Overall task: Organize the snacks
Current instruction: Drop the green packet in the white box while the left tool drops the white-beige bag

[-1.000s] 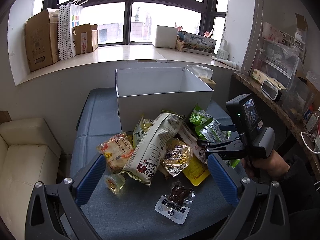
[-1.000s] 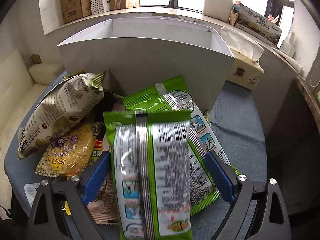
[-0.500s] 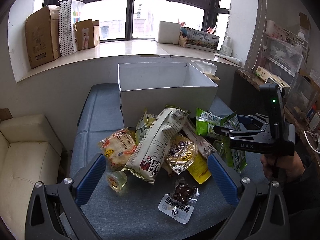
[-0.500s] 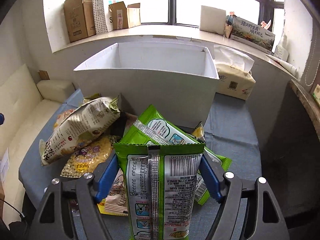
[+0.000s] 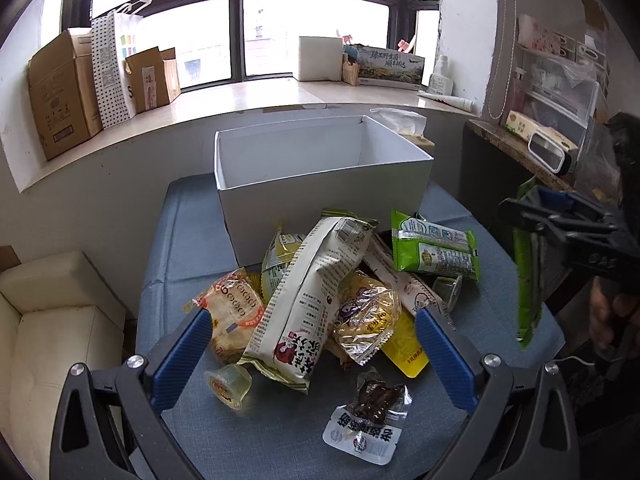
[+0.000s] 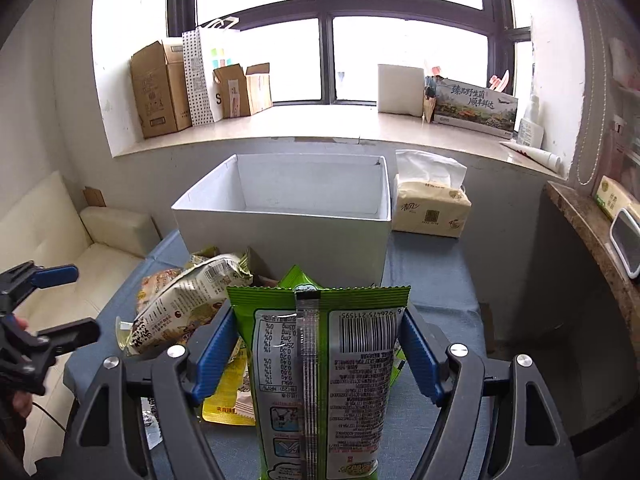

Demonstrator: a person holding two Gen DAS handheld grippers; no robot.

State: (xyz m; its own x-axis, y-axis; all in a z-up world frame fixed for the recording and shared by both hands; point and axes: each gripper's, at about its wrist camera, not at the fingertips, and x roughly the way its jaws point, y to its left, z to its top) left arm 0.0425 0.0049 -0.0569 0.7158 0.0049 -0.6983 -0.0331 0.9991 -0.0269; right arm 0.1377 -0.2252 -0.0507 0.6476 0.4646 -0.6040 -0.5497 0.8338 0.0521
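I've got the right claw clamped on a green pack, lifted clear of the pile, long axis running along the fingers with its top seal pointing at the white box dead ahead. Left claw is open over the remaining snacks on the counter, so the right is nearer the box.

Windowsill: cardboard boxes, dotted paper bag, white foam block
Beside tabletop: cream sofa
Right: tissue pack
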